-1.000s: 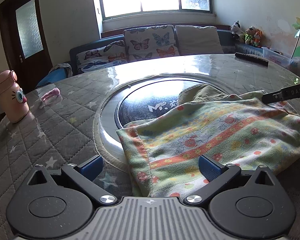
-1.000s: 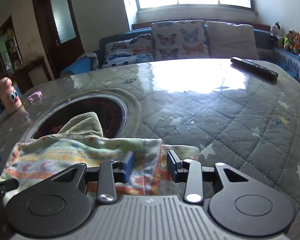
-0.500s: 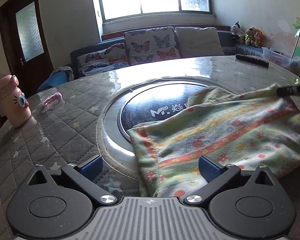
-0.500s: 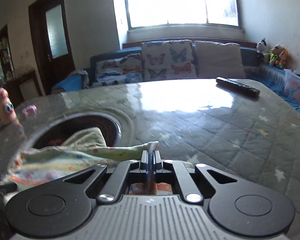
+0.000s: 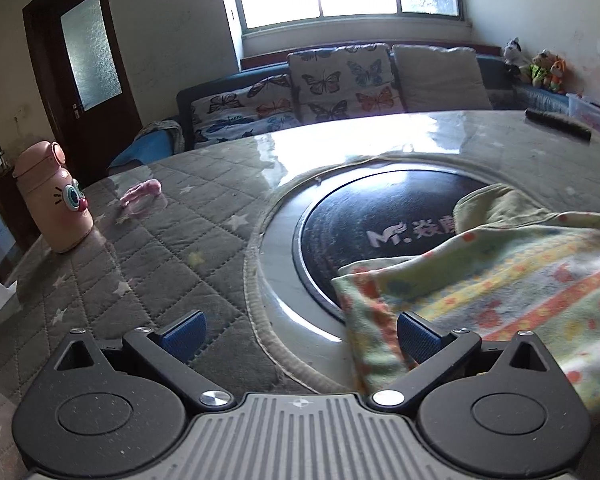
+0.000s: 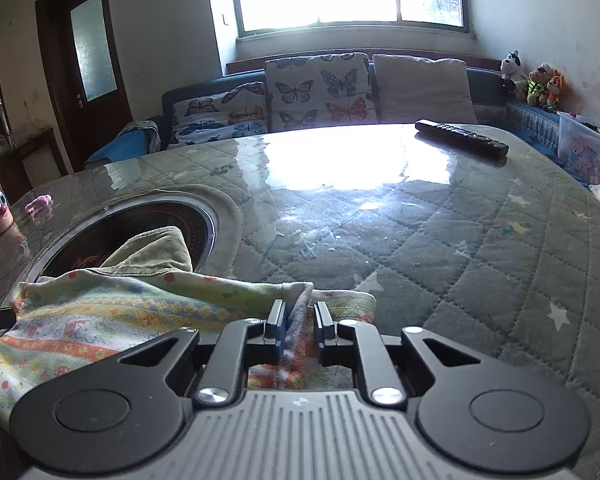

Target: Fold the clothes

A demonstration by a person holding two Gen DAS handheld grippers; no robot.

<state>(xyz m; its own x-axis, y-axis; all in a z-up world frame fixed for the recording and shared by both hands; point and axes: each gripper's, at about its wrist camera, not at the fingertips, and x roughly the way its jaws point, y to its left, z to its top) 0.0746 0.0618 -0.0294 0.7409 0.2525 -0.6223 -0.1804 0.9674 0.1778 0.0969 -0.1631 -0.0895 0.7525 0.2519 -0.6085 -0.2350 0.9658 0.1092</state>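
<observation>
Gripper on the right (image 6: 298,322), jaws drawn narrow with a small gap showing on one side, has a raised edge of the flowered cloth (image 6: 112,320) standing between its fingers; whether the pads truly pinch the fabric cannot be told from its own camera. Gripper on the left (image 5: 300,330) is spread wide and holds nothing, its right finger (image 5: 417,336) just touching or overlapping the cloth's near corner, its other finger over bare quilted table cover.

Lying toward 3 o'clock in the left camera's view, the cloth drapes partly over the round black hotplate (image 5: 363,236) set in the middle of the table (image 6: 439,248), with an olive garment (image 6: 156,250) poking out from beneath its far edge at 12 o'clock. By the look of it, the folding is barely begun: the cloth is rumpled, no clean crease shows, and the olive piece appears untouched. A first fold seems to be the step in hand, with the rest left to do.

Both tools sit low and nearly level over the table, pointing toward the window. A pink bottle (image 5: 54,200) stands at 9 o'clock, a remote control (image 6: 461,142) well apart at 1 o'clock.
</observation>
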